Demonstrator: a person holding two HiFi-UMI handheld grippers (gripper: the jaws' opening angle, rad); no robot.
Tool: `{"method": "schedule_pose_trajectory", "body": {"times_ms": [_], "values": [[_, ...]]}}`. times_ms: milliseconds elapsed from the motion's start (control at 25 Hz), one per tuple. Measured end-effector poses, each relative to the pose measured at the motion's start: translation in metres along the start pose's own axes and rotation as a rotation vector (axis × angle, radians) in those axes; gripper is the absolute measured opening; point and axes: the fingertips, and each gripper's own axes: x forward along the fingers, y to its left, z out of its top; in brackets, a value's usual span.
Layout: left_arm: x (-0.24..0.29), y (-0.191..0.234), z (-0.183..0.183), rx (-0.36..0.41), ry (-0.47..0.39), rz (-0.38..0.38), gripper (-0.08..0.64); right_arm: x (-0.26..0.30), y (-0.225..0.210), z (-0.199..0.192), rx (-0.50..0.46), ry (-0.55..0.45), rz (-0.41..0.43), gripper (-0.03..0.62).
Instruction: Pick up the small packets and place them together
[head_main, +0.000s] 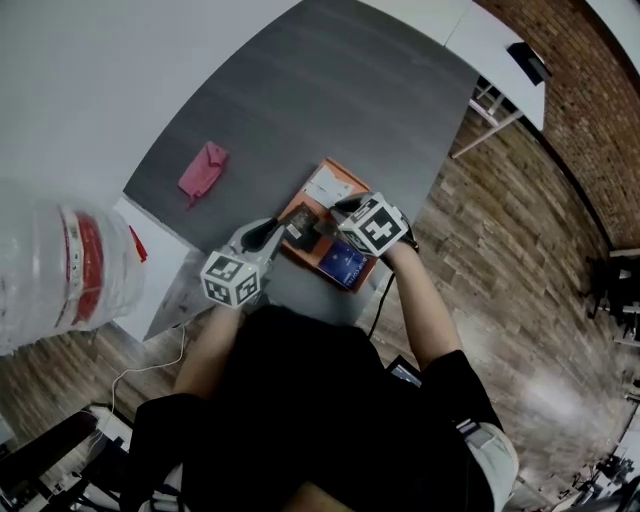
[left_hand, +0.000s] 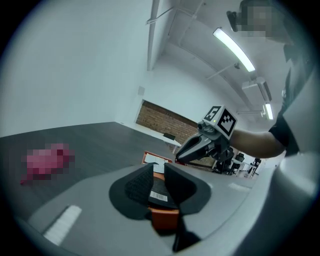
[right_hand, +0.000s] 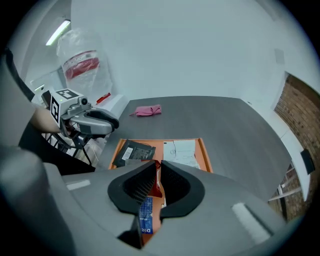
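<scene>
Right gripper (right_hand: 158, 166) has jaws clamped on a red packet (right_hand: 157, 184) over the tray (right_hand: 206, 156). Left gripper (left_hand: 159, 167) jaws are apart, black packet (left_hand: 161, 192) between them. Pouch (head_main: 203, 168) sits at the tray's 10 o'clock.

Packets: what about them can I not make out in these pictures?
- Blue packet: right gripper view, print mostly covered by the right gripper pinching it.
- White packet: print too small in every view.
- Dark packet: left gripper view, edges hidden by the open left gripper.
- Tray: right gripper view, near end behind the gripper body.

A red-and-blue packet (right_hand: 146, 215) between tight jaws
</scene>
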Motion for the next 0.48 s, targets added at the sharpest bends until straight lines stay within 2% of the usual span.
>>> {"method": "schedule_pose_trajectory", "body": {"times_ms": [280,480], "values": [[-0.031,0.018,0.002,-0.035,-0.039,0.101,0.066,0.029,0.021,0.026,-0.075,0.012,0.067,0.037],[-0.044,0.024,-0.001,-0.053,-0.048,0.137,0.066,0.039,0.026,0.034,-0.100,0.024,0.078,0.037]]}}
